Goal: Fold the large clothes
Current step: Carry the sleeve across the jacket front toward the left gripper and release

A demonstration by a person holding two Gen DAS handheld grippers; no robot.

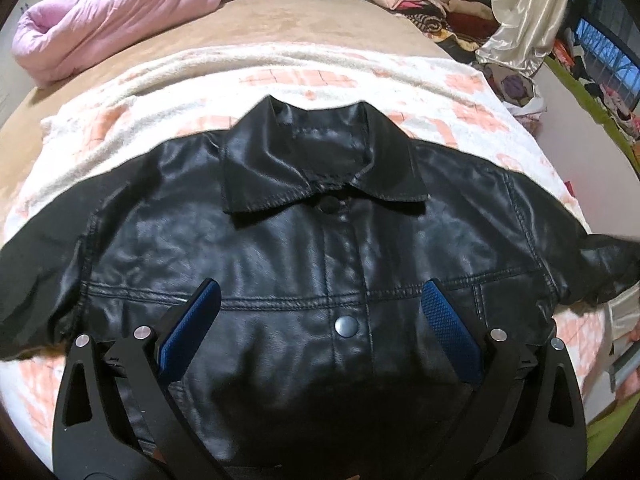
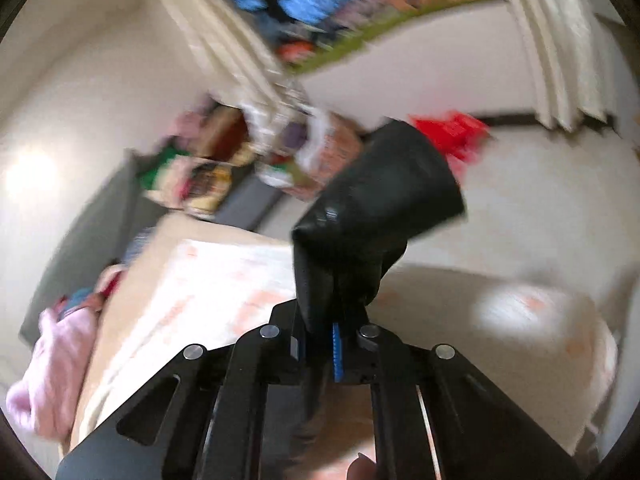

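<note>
Blue-padded left gripper (image 1: 320, 312) hovers with jaws wide over the black jacket (image 1: 280, 220) on the bed; right gripper (image 2: 334, 312) clamps its sleeve (image 2: 380, 192).

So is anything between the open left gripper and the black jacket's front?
Nothing visible. The left gripper hangs open directly over the jacket, bare leather between its fingers. The right gripper is shut on the sleeve.

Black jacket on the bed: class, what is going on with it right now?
A person is folding a black jacket that lies front up, buttoned, on a blanket. The right tongs are shut on a sleeve end, lifted off the bed. The left tongs hang open over the jacket's chest, gripping nothing.
</note>
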